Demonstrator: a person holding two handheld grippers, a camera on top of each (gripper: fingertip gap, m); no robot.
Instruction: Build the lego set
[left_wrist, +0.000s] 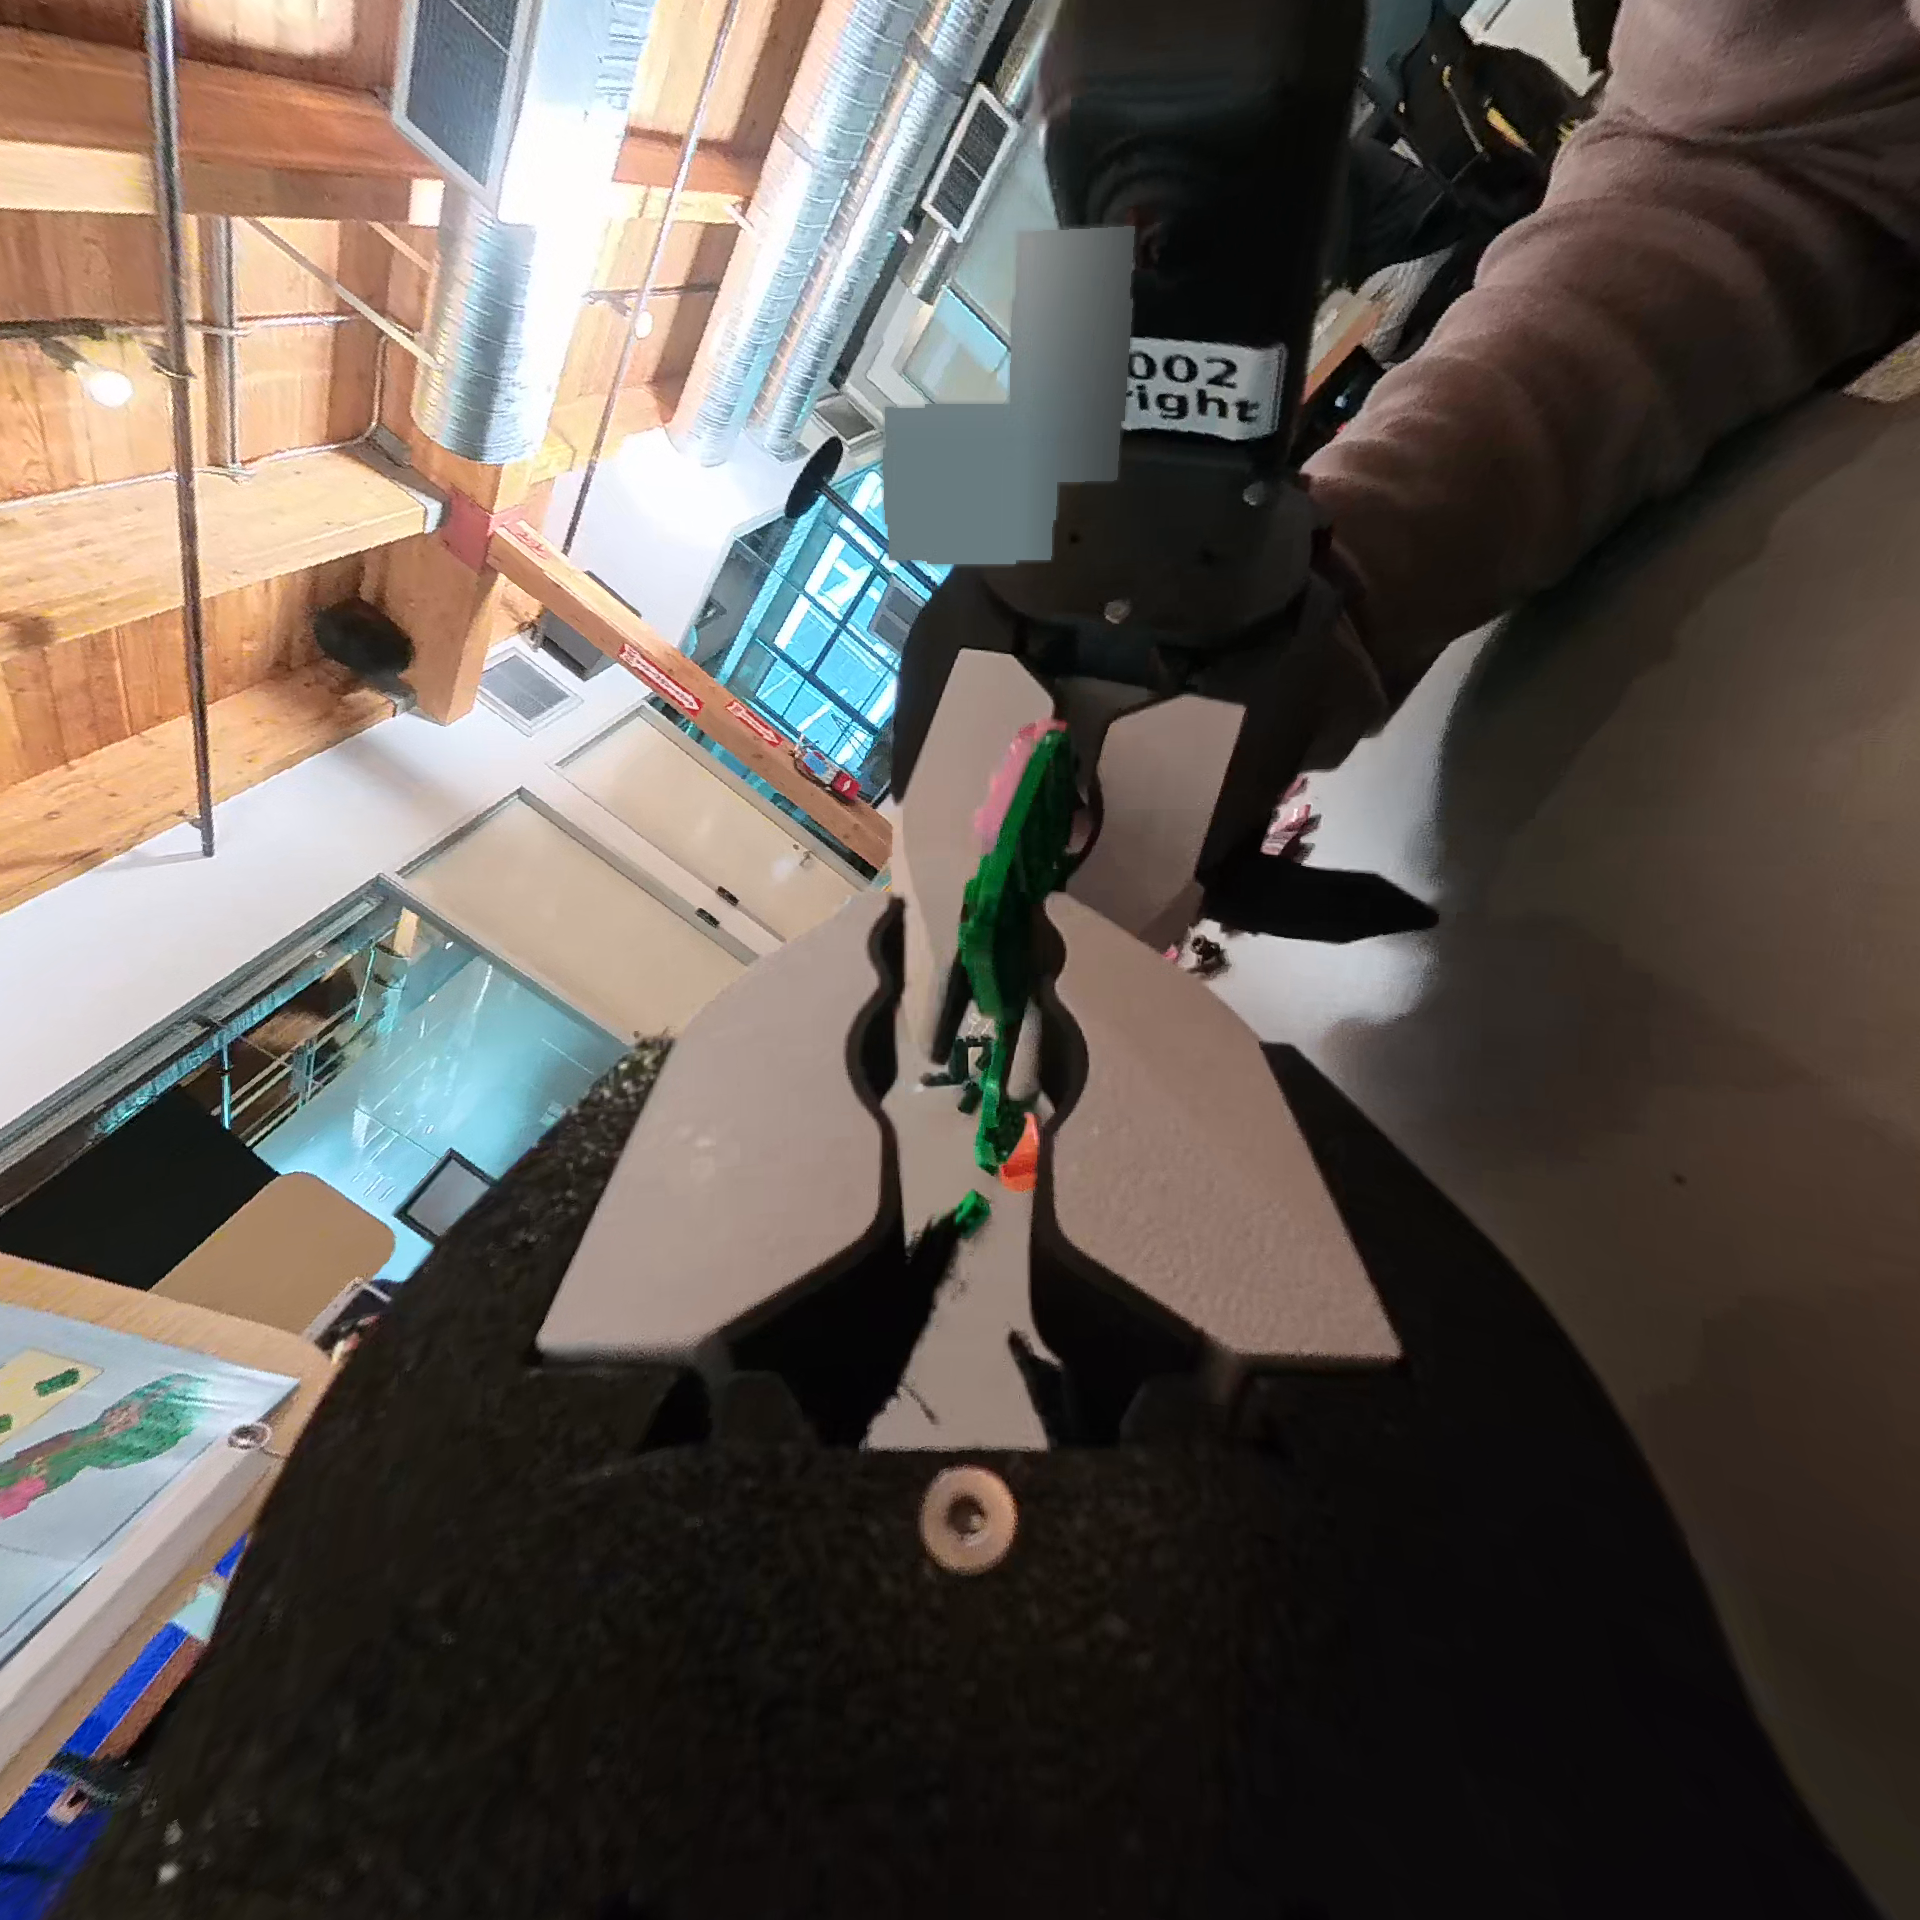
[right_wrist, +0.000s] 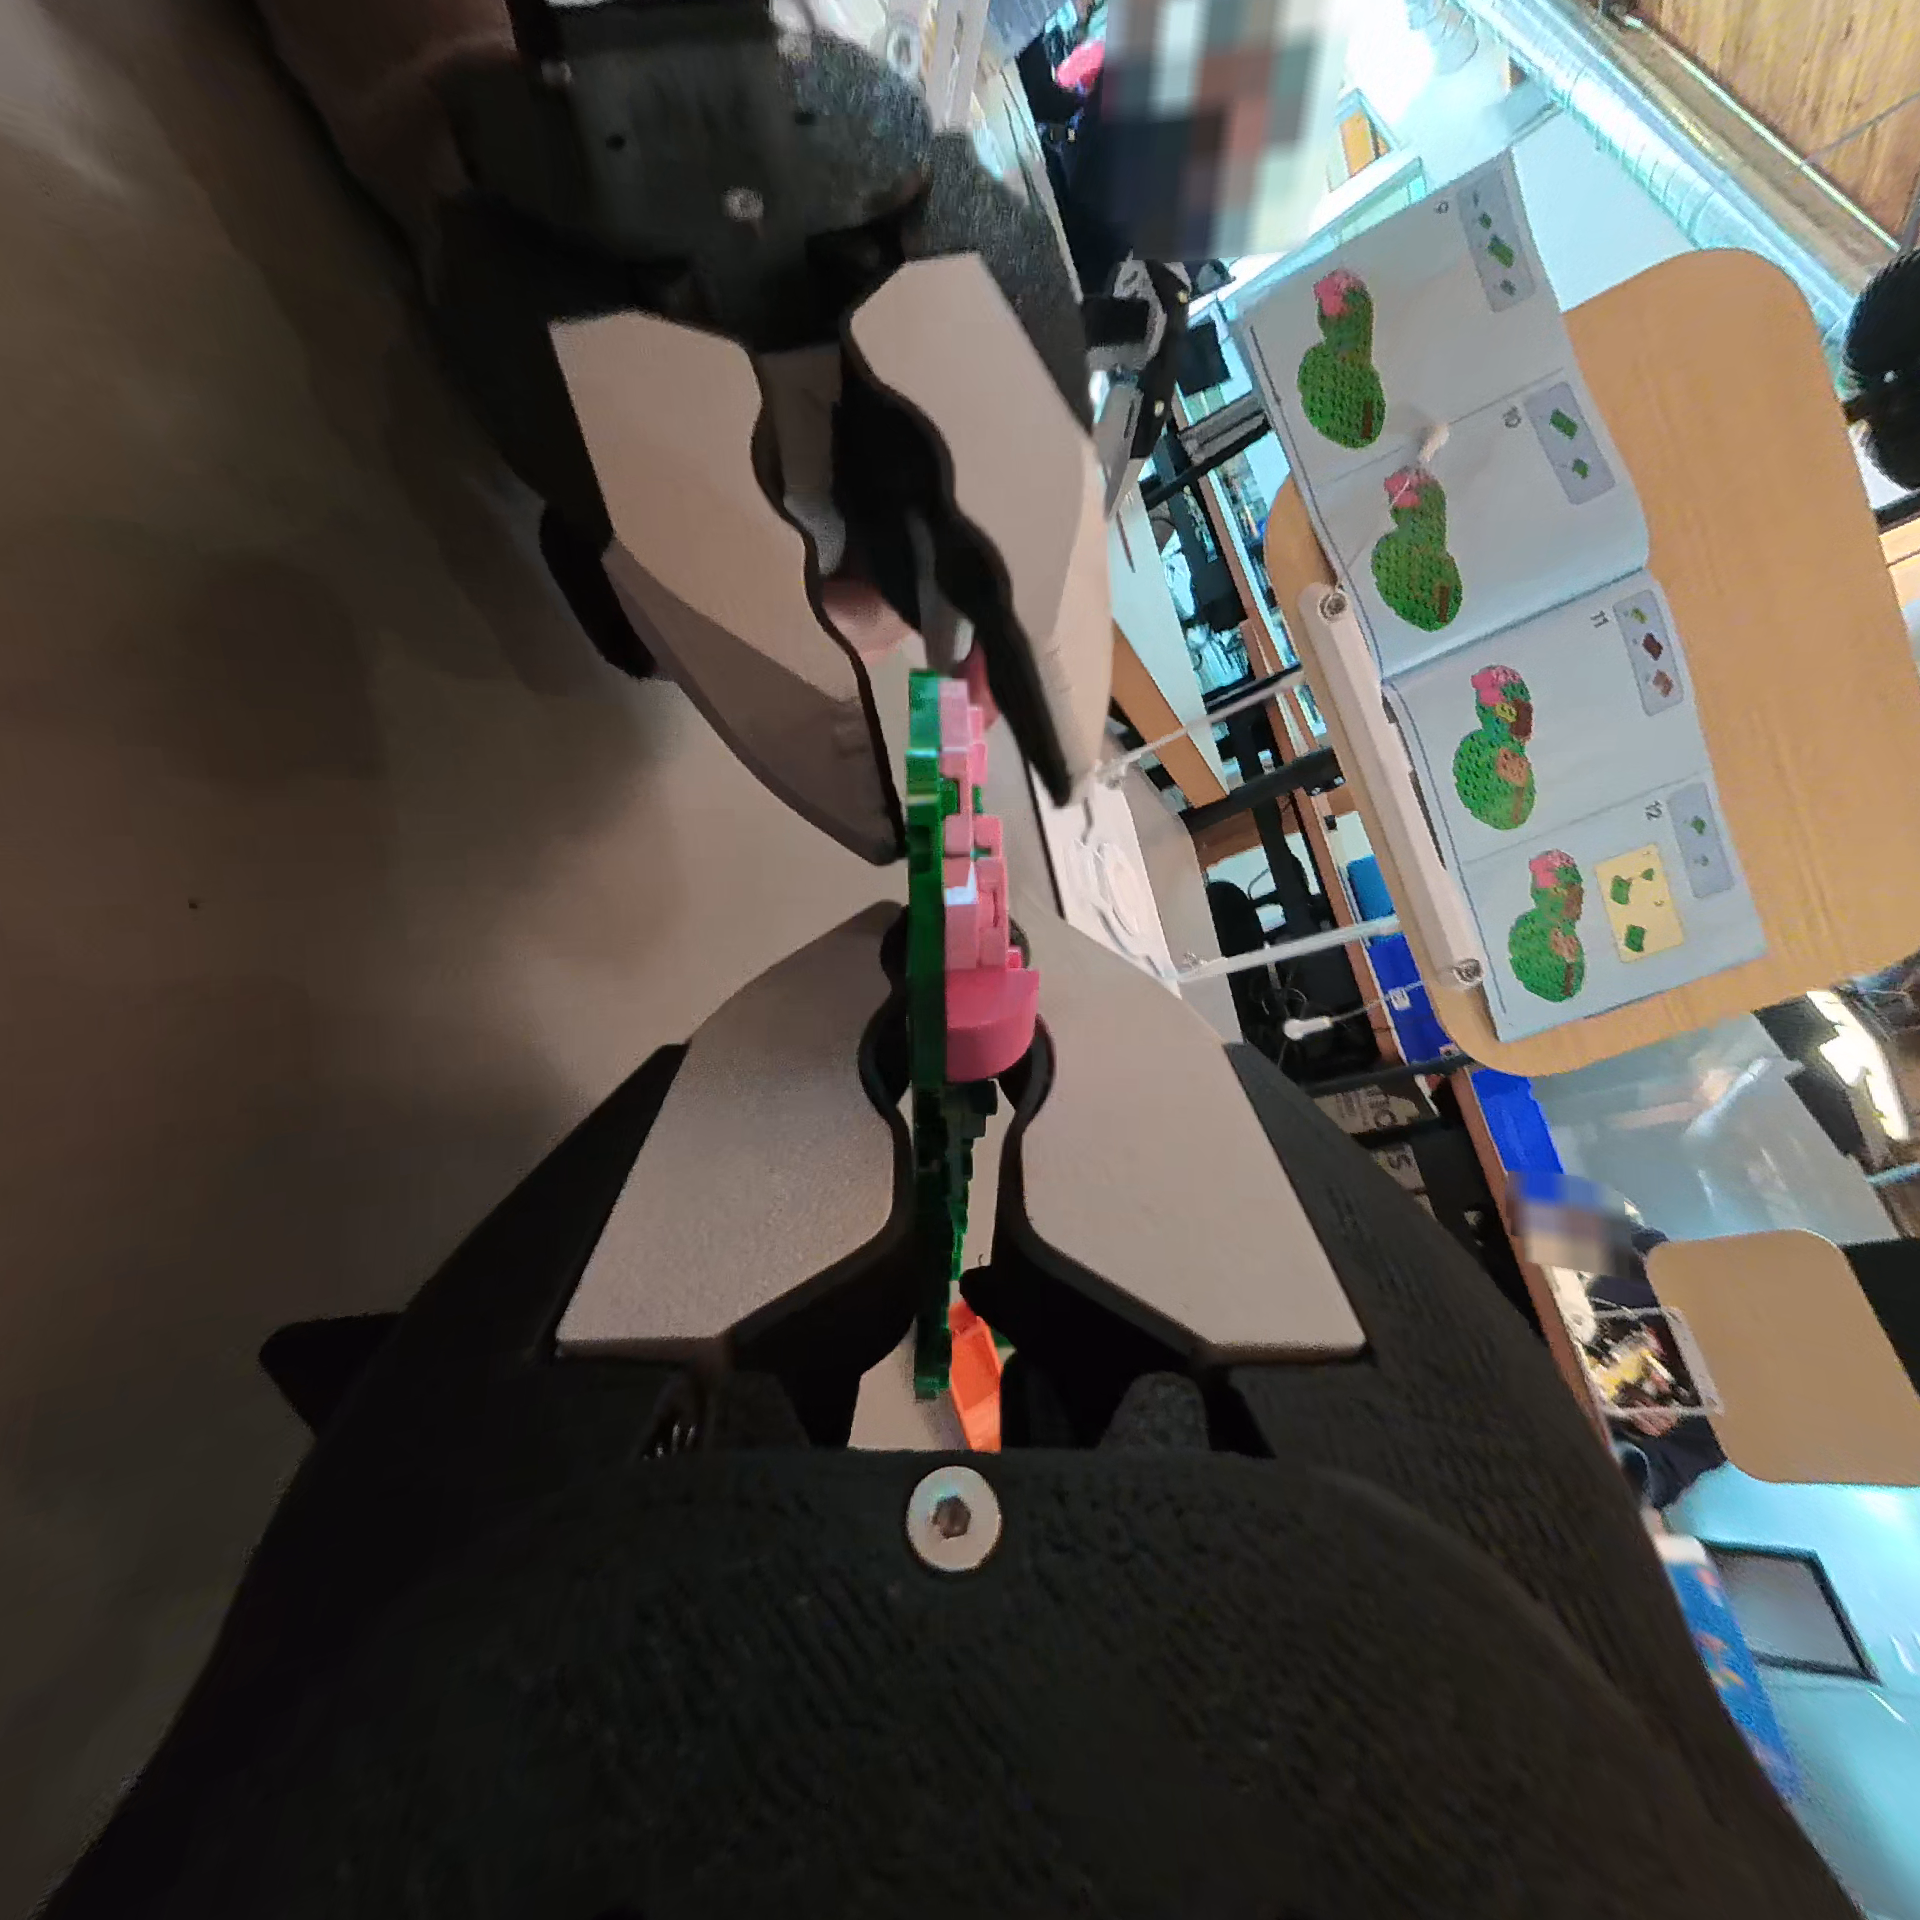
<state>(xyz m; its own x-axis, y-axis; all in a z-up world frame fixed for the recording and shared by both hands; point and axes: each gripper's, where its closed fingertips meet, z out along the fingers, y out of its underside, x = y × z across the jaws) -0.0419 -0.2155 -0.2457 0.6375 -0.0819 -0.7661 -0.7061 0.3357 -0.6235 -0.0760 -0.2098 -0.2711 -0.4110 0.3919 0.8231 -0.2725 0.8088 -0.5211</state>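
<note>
The lego model (right_wrist: 925, 790) is a flat green plate seen edge-on, with pink bricks (right_wrist: 977, 914) on one face and an orange piece (right_wrist: 977, 1382) at one end. My right gripper (right_wrist: 961, 925) is shut on the model across the plate and the pink bricks. My left gripper (right_wrist: 966, 816) faces it tip to tip and is closed on the model's far end. In the left wrist view the model (left_wrist: 1023, 831) runs from my right gripper (left_wrist: 1039, 935) into my left gripper (left_wrist: 977, 920). The orange piece (left_wrist: 1020, 1158) and a small green piece (left_wrist: 971, 1210) sit between the left fingers.
The grey table (left_wrist: 1662, 1039) lies behind both grippers. An open instruction booklet (right_wrist: 1507, 675) is clipped to a wooden board. A person's sleeve (left_wrist: 1662, 260) holds the right gripper. A few loose pieces (left_wrist: 1288, 831) lie on the table. Blue bins (right_wrist: 1507, 1122) stand beyond it. Only a small space, under 4 cm, lies between the two pairs of fingers.
</note>
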